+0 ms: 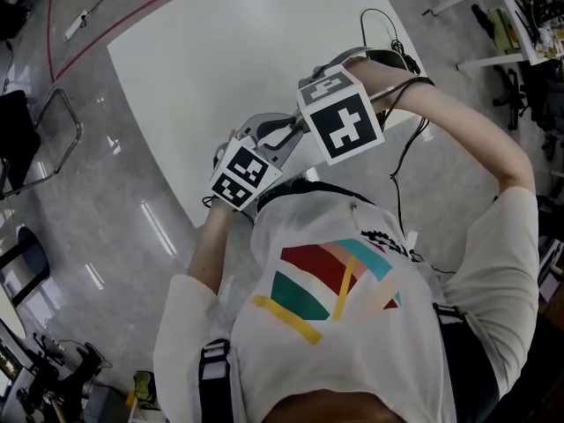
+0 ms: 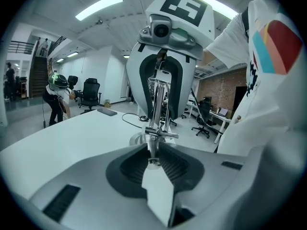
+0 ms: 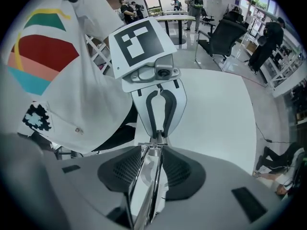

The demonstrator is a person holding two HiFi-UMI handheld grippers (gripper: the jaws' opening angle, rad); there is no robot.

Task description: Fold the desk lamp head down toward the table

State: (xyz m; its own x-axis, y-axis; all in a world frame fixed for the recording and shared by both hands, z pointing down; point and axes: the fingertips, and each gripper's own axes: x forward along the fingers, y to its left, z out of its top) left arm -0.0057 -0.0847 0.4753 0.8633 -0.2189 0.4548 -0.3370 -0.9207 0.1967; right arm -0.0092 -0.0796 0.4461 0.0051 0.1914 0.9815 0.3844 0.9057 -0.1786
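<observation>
left gripper: jaws closed tight on the thin lamp arm, pointing slightly below level
right gripper: jaws pinched on the lamp arm, pointing steeply down
left forearm: lower centre-left of head view, bent up
right forearm: comes in from right edge, elbow out
grippers: face each other, close together, frame centre

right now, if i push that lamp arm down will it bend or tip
Likely stiff: the lamp arm is chrome rods, probably pivoting at the crossbar joint. Polished metal may slip. The small round base could tip.
</observation>
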